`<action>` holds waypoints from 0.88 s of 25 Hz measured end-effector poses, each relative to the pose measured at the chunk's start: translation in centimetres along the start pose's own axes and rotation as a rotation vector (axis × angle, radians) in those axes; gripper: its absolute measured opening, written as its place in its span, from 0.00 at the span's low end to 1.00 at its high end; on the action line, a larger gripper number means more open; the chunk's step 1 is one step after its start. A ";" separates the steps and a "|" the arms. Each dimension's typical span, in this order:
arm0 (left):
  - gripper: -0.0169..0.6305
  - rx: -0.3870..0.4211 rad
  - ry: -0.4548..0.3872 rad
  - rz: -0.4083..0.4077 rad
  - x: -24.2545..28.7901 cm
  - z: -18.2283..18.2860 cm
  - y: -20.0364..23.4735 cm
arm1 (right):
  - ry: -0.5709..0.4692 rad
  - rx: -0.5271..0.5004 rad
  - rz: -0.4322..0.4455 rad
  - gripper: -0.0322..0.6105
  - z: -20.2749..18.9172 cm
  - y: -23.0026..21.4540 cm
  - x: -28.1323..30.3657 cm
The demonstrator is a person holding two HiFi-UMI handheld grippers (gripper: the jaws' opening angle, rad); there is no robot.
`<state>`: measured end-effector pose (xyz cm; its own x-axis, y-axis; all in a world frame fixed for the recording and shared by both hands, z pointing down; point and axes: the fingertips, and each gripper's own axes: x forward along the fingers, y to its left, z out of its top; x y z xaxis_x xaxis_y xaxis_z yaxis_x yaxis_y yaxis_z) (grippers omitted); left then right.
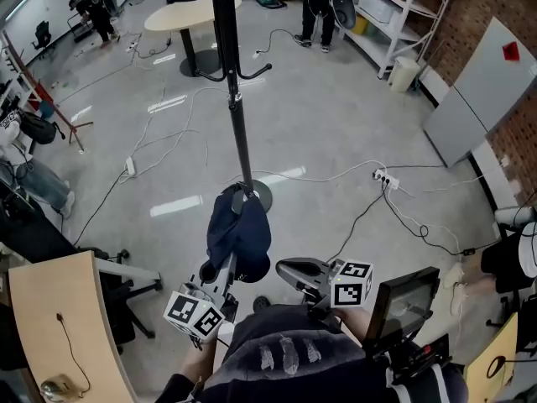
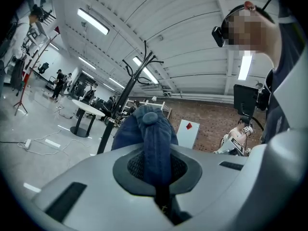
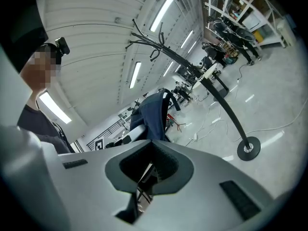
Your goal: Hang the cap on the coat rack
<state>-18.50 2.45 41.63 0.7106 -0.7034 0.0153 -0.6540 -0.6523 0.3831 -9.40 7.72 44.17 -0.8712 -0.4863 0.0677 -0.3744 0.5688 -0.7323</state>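
Carrying looks like the step in hand. The left claw point(image 2: 156, 163) is clamped on the dark navy cloth cap point(image 2: 150, 129); the fabric runs down between its jaws, and the crown with its top button stands past the tips. Just to its right, the right claw point(image 3: 150, 150) has its jaws drawn together. The cap hangs right at their tips, and I cannot tell whether they nip its edge. So the cap is in the air in front of the person, not yet on anything.

Ahead of both claws stands the tall black metal coat rack point(image 1: 240, 133), apart from the cap. Its curved hooks point(image 2: 147, 64) sit higher than the claws and look bare. I judge that the next move calls for raising the cap and bringing it forward until its hollow drops over one hook, then parting the left jaws. The soft cloth may sag and slip off the hook's tip.

Farther out, beyond the rack, are a round beige table point(image 1: 191, 15) and people standing. Ahead and to the right of the claws, a white power strip point(image 1: 384, 177) with loose cables lies on the grey floor point(image 1: 336, 116) near the rack's round base point(image 1: 262, 196); these could catch a foot on the approach. A curved wooden desk point(image 1: 50, 326) sits left of the left claw.
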 end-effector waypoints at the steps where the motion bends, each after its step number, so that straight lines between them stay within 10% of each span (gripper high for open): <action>1: 0.05 -0.001 -0.002 -0.002 0.6 0.1 -0.1 | 0.002 0.000 0.004 0.05 0.4 -0.3 -0.2; 22: 0.05 0.039 0.023 0.043 13.7 -0.9 -8.9 | -0.030 0.016 0.097 0.05 8.5 -7.2 -11.5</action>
<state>-2.68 -1.13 39.28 0.6869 -0.7248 0.0529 -0.6936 -0.6320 0.3457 6.06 3.60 42.91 -0.8932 -0.4490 -0.0245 -0.2832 0.6040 -0.7450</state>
